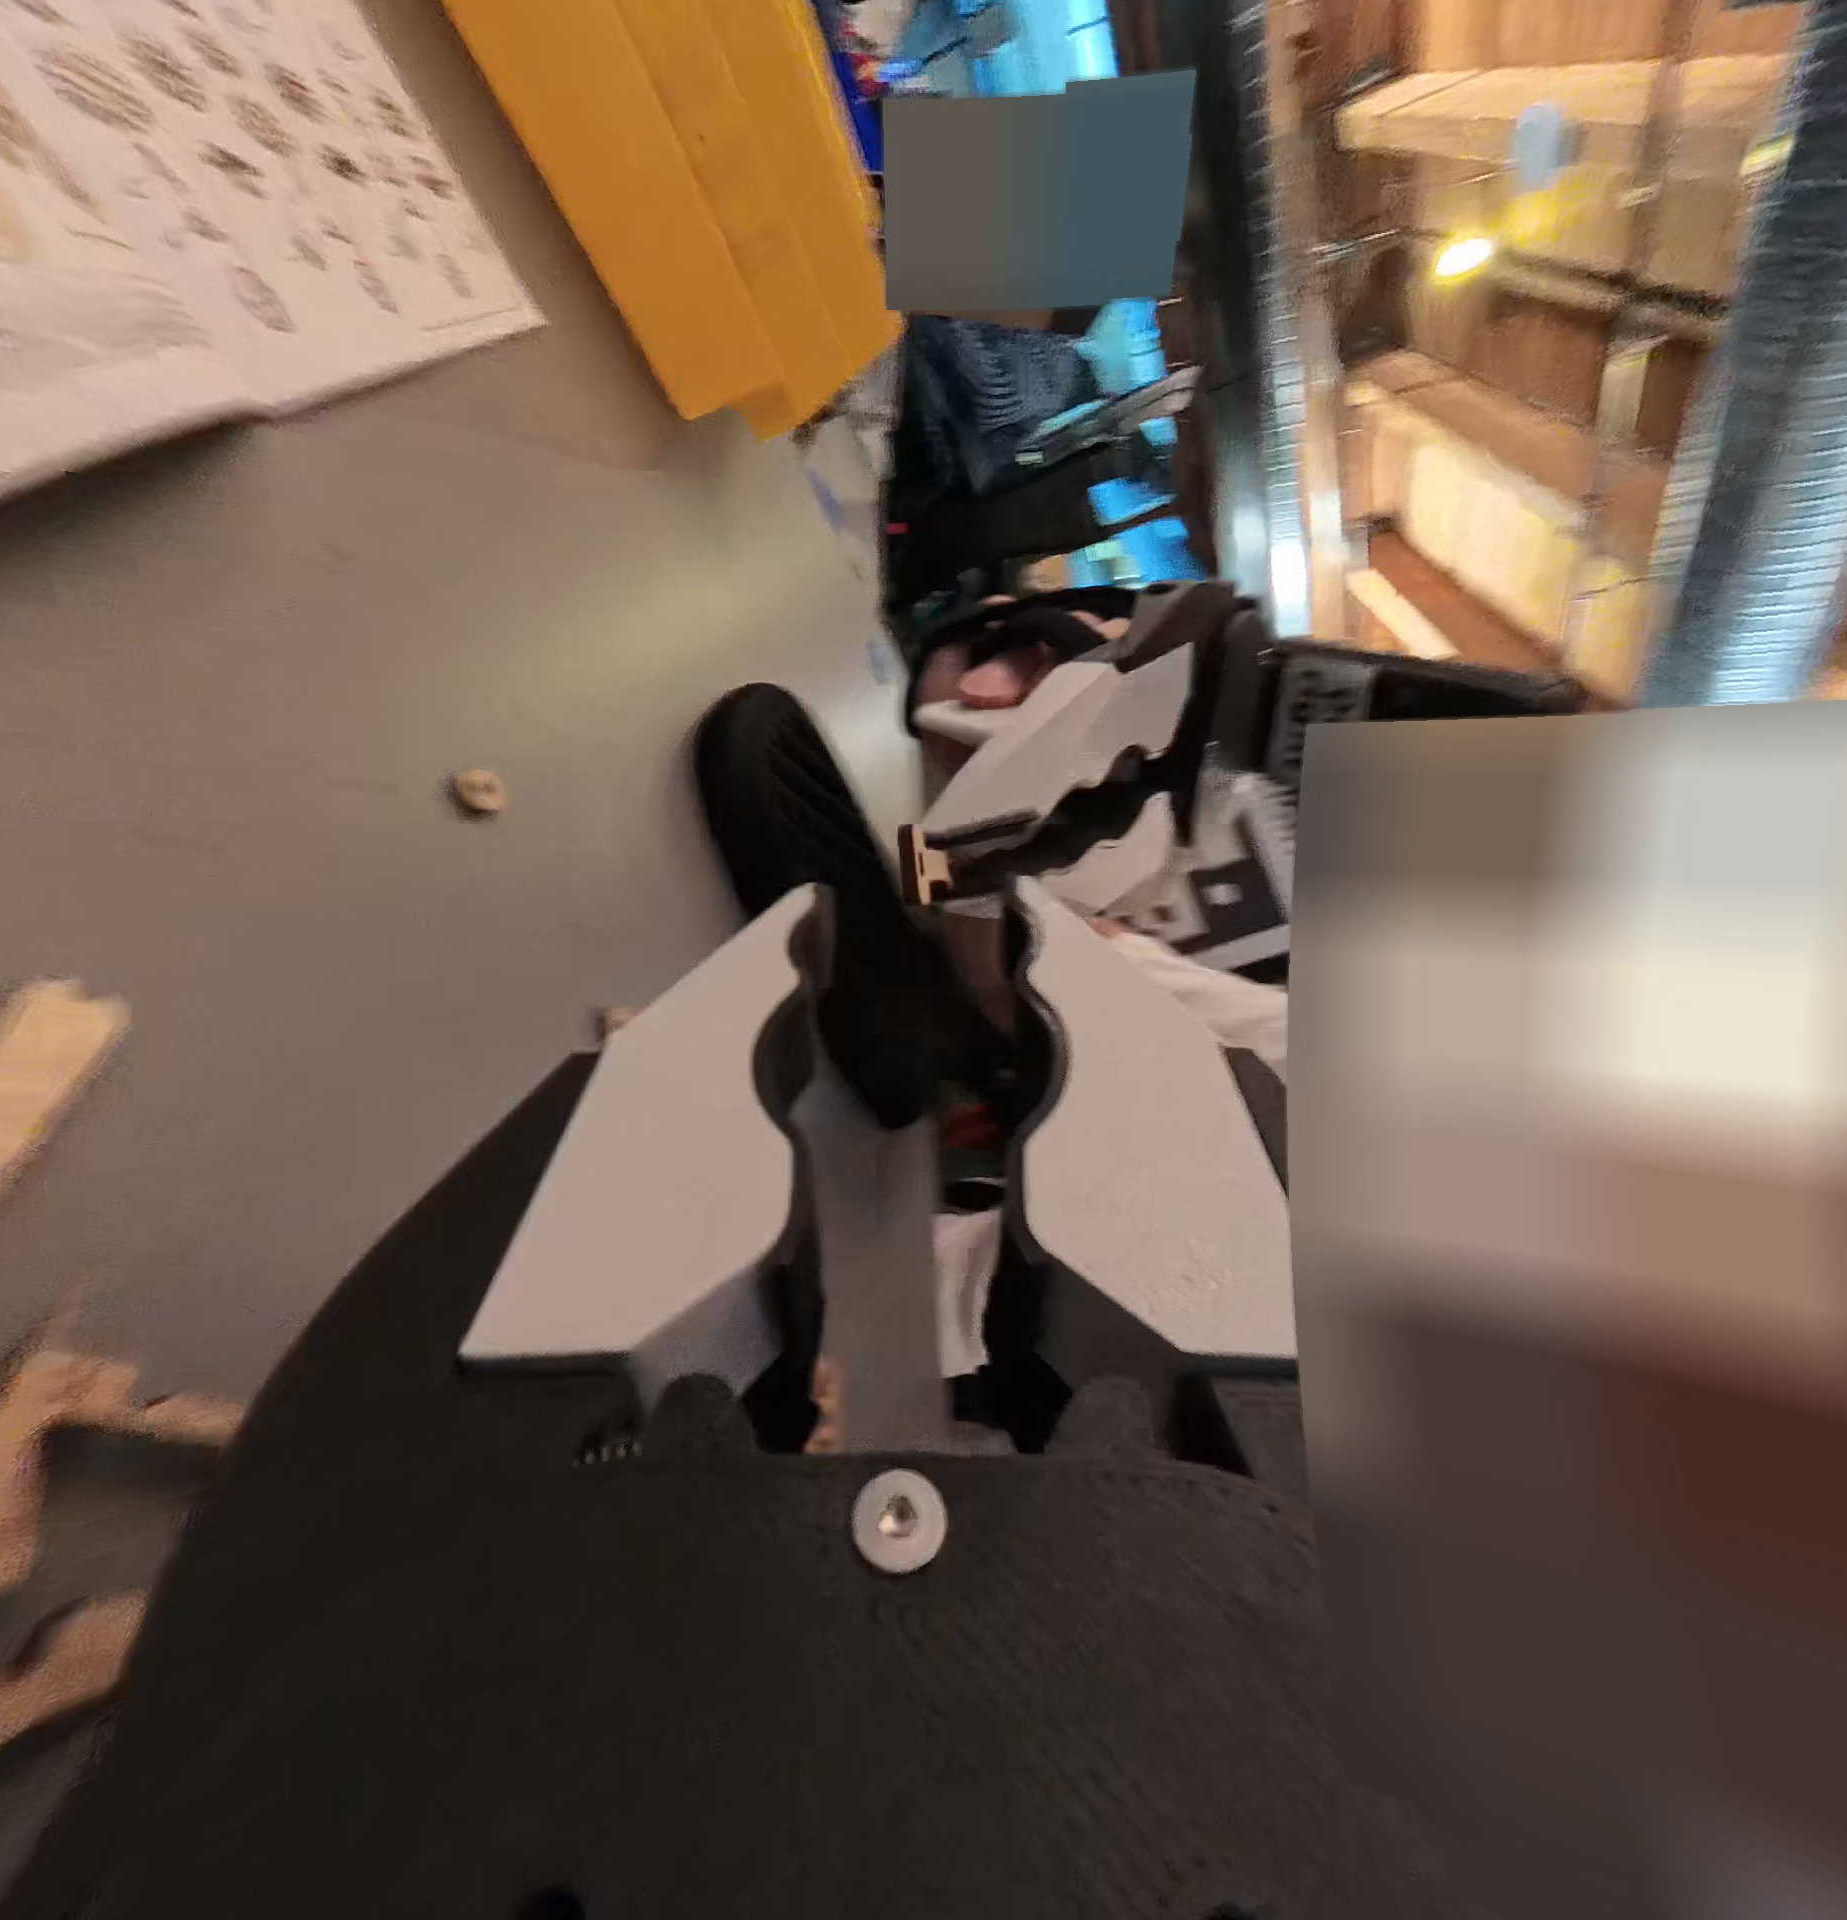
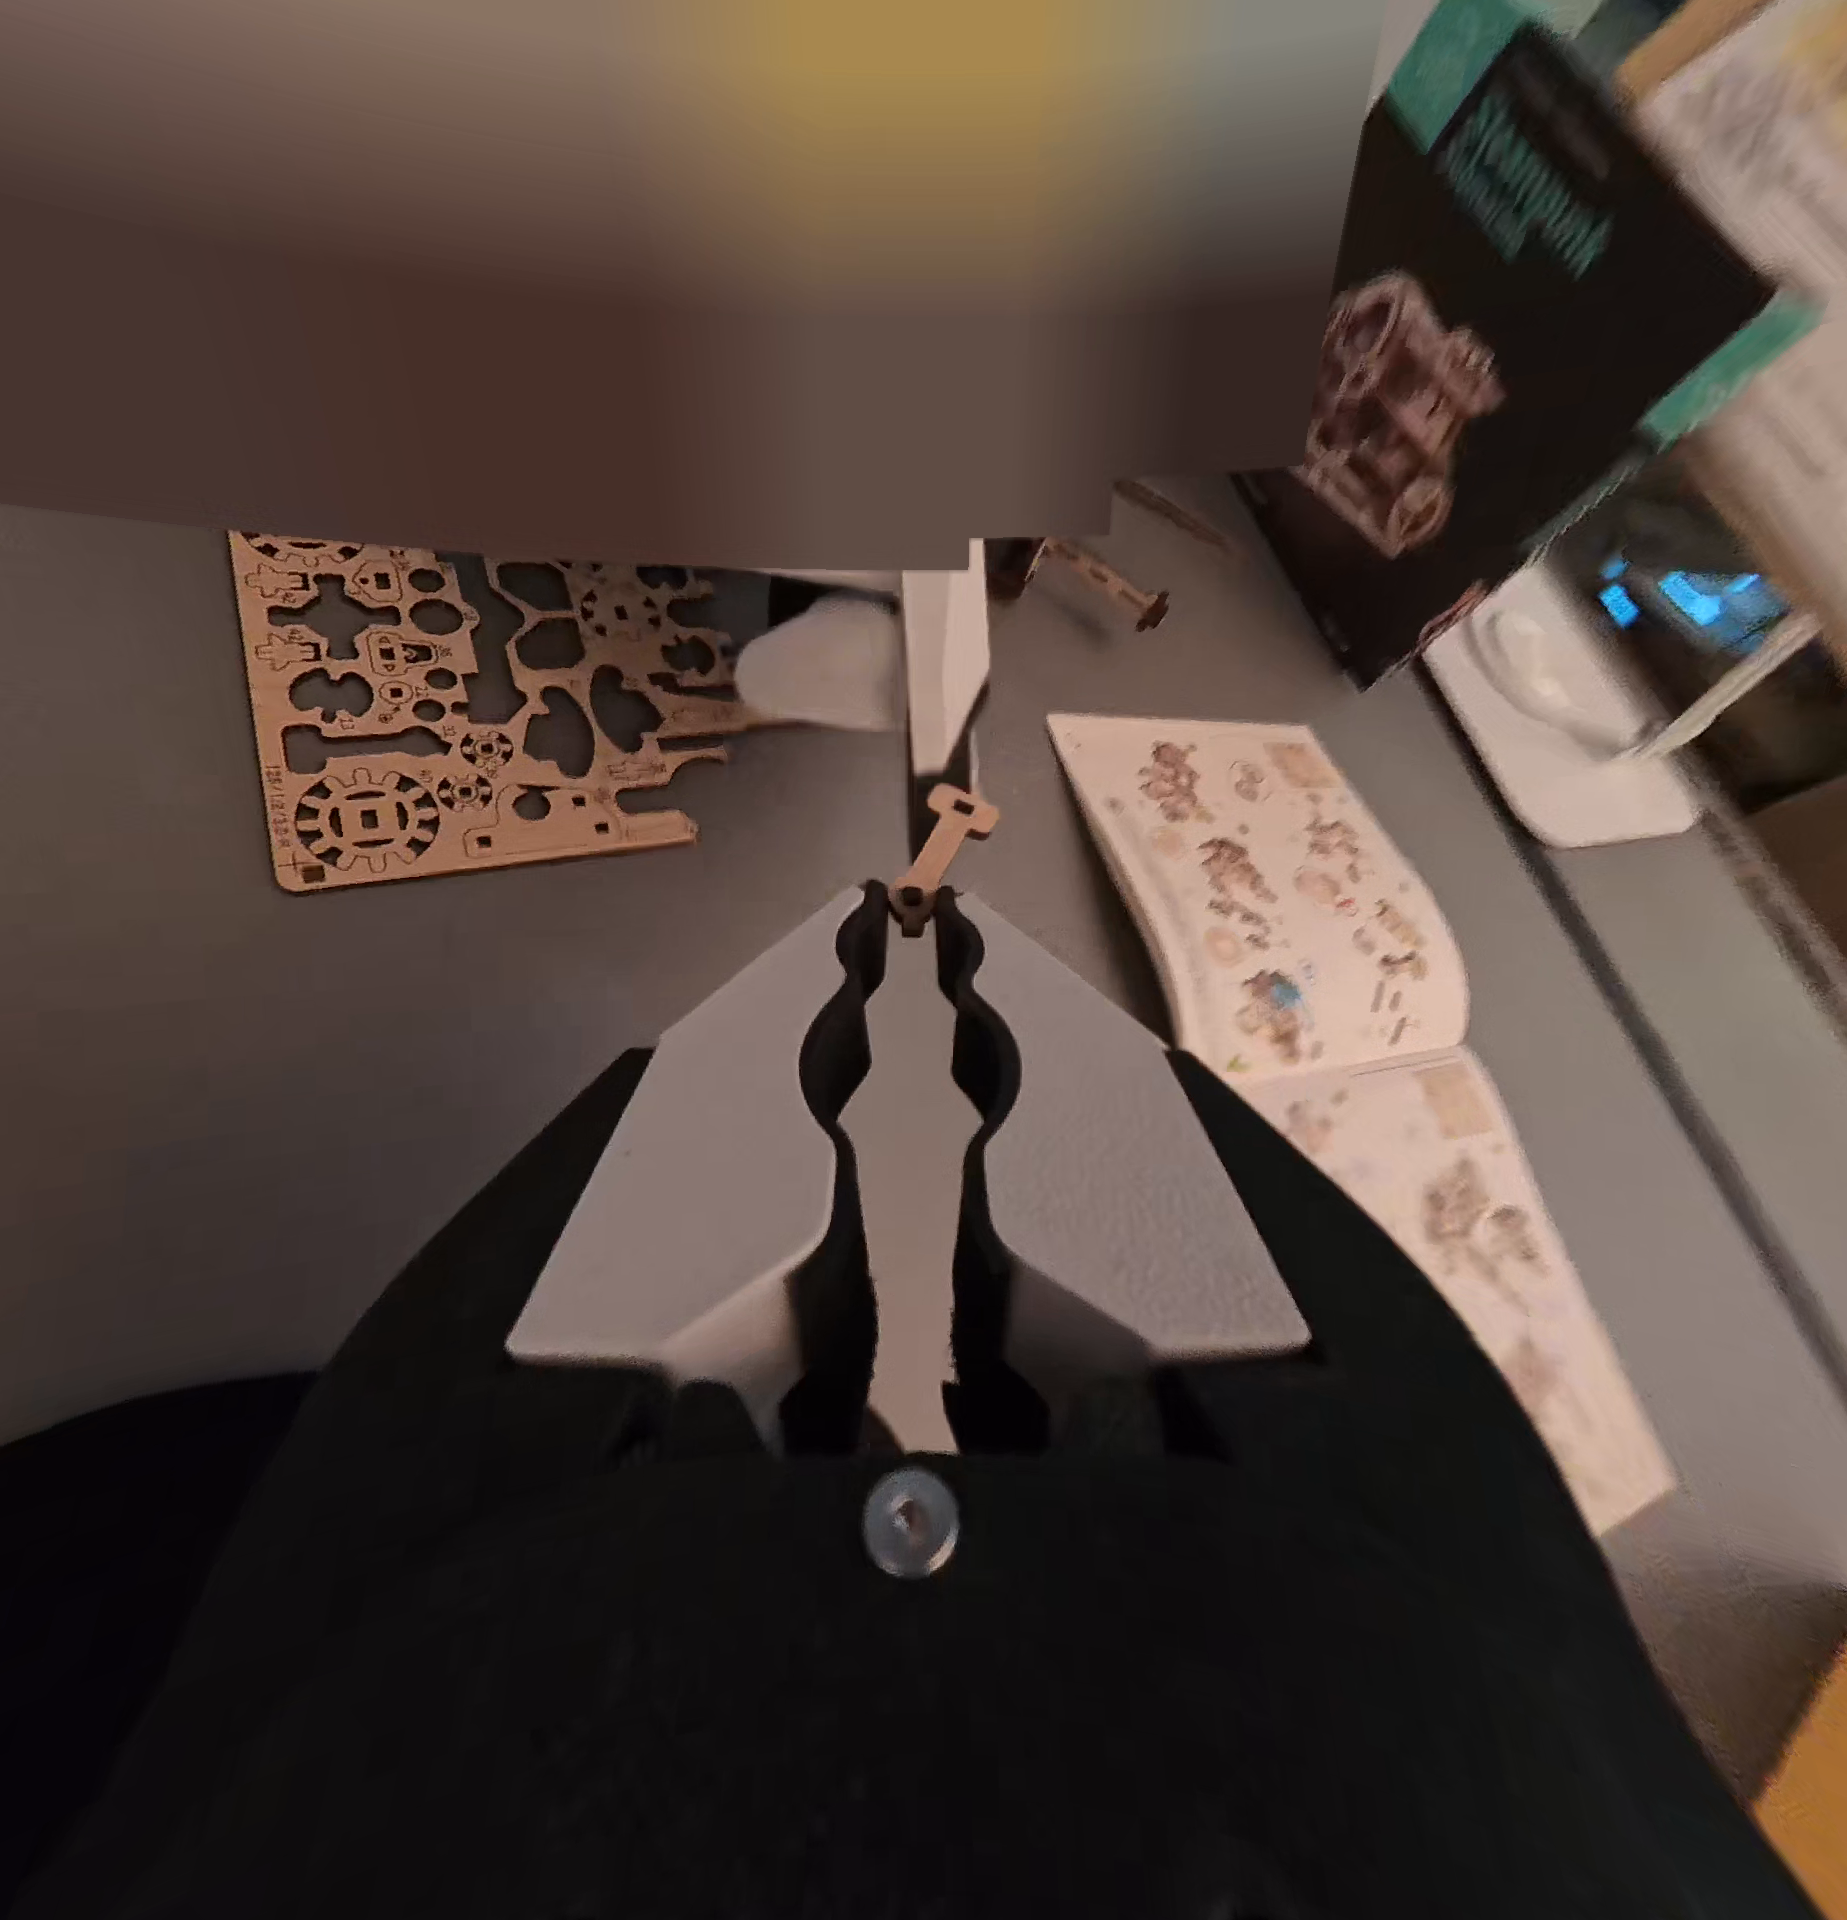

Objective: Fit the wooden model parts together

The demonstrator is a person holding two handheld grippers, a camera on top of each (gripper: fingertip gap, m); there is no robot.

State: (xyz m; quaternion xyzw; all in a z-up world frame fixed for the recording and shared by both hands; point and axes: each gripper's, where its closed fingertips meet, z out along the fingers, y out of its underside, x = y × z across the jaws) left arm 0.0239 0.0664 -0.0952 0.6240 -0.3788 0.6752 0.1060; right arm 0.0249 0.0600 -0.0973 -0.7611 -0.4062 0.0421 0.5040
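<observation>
My right gripper [image 2: 908, 906] is shut on one end of a small flat key-shaped wooden part [image 2: 948, 836], held above the grey table. The part's free end points towards a grey finger [image 2: 945, 675] just beyond it, seemingly the left gripper's. In the left wrist view my left gripper [image 1: 919, 920] is open and empty. The right gripper [image 1: 986, 842] comes in from the right just past its tips, with the wooden part [image 1: 924, 868] in its grip. The part sits close above the gap between my left fingers and is not between them.
A wooden sheet with punched-out shapes [image 2: 431, 717] lies far left, an open instruction booklet [image 2: 1283, 894] to the right, and a dark kit box [image 2: 1501, 343] behind it. A yellow bin [image 1: 690, 187], an instruction sheet [image 1: 171, 208], a loose wooden bit [image 1: 477, 795] and wooden offcuts [image 1: 36, 1070] lie on the table [image 1: 275, 675]. A black sleeve [image 1: 784, 821] is near the grippers.
</observation>
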